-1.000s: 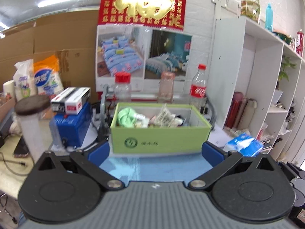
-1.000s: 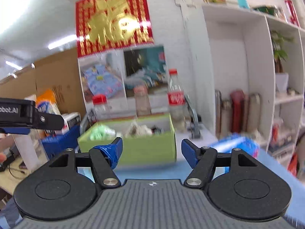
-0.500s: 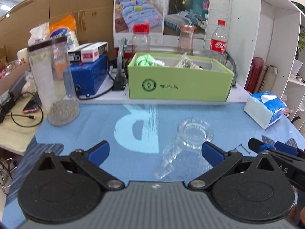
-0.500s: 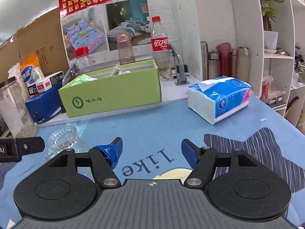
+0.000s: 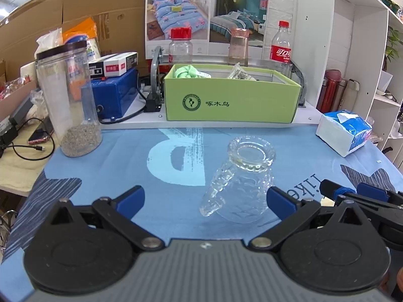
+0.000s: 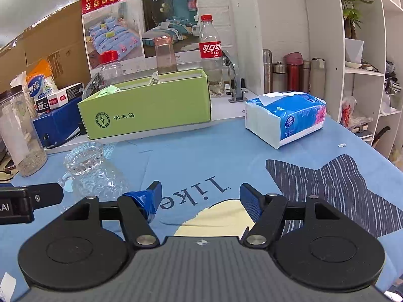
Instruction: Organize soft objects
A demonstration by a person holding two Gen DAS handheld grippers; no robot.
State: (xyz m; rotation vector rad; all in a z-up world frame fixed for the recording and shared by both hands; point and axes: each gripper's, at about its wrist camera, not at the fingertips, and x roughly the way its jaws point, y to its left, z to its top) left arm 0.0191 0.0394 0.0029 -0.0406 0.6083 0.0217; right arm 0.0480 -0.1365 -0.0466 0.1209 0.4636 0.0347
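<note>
Green cloth (image 5: 186, 72) already lies in the cardboard box (image 5: 231, 105) far beyond both wide, empty grippers, left gripper (image 5: 205, 198) and right gripper (image 6: 199, 197), while the tissue pack (image 6: 289, 115) sits outside, ahead-right of the right fingers.

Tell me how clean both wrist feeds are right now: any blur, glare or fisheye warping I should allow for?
Left wrist view: sharp; the glass pitcher reads clearly, though the white shelf unit bows with fisheye distortion. Right wrist view: also sharp, with the tissue pack crisp; mild glare on the wall posters, corners vignetted black.
</note>
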